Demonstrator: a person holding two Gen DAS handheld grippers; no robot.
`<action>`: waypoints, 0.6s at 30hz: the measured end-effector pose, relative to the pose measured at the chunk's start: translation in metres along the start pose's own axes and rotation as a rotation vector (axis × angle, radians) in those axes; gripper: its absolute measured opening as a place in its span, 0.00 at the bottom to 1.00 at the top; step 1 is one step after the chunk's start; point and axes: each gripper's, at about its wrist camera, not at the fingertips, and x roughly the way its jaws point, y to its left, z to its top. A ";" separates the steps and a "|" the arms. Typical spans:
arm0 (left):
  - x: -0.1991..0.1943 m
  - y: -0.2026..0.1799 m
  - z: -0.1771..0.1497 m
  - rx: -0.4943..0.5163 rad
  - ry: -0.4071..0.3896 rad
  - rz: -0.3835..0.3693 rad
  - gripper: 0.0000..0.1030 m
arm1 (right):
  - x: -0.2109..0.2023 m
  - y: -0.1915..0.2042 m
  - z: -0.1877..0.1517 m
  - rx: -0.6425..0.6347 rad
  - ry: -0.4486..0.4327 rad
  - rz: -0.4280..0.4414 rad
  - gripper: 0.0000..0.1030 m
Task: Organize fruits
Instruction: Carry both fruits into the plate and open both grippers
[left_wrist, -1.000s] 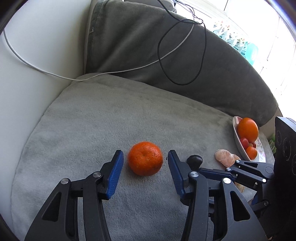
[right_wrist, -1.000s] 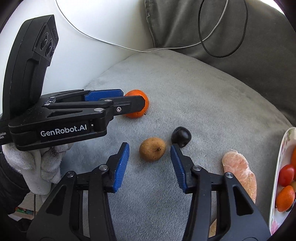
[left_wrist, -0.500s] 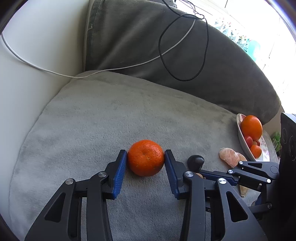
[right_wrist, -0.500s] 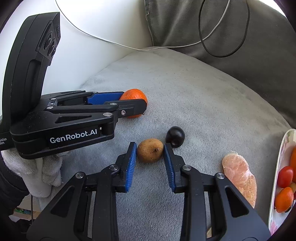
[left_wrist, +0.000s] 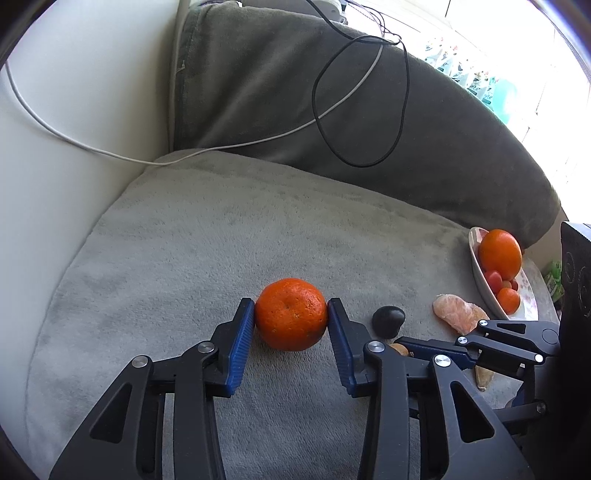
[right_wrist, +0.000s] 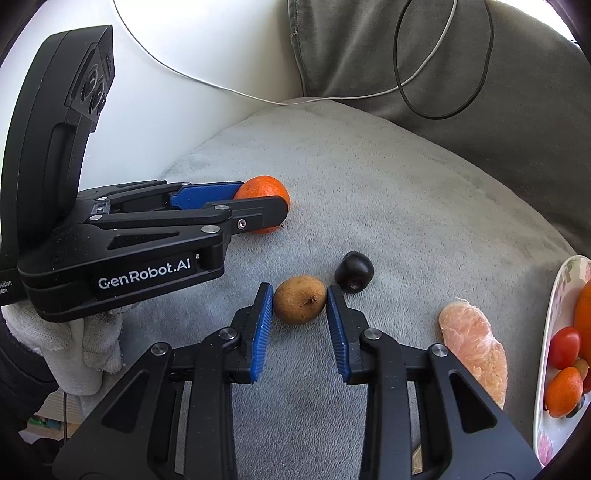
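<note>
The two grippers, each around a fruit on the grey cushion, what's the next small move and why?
Probably lift both straight up. The left gripper pads press the tangerine, and the right gripper has just closed on the brown fruit. The plate waits at the right.

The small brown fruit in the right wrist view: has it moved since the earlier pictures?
No. The brown fruit lies just left of the dark fruit, as before; only the right gripper has just been closing its fingers onto it.
</note>
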 end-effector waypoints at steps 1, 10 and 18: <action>-0.002 -0.001 0.000 0.002 -0.003 -0.001 0.37 | -0.003 0.000 -0.001 0.001 -0.005 0.002 0.30; -0.020 -0.014 -0.001 0.021 -0.031 -0.025 0.37 | -0.034 -0.005 -0.010 0.015 -0.053 -0.002 0.30; -0.029 -0.045 0.001 0.060 -0.051 -0.074 0.37 | -0.075 -0.023 -0.026 0.052 -0.106 -0.035 0.30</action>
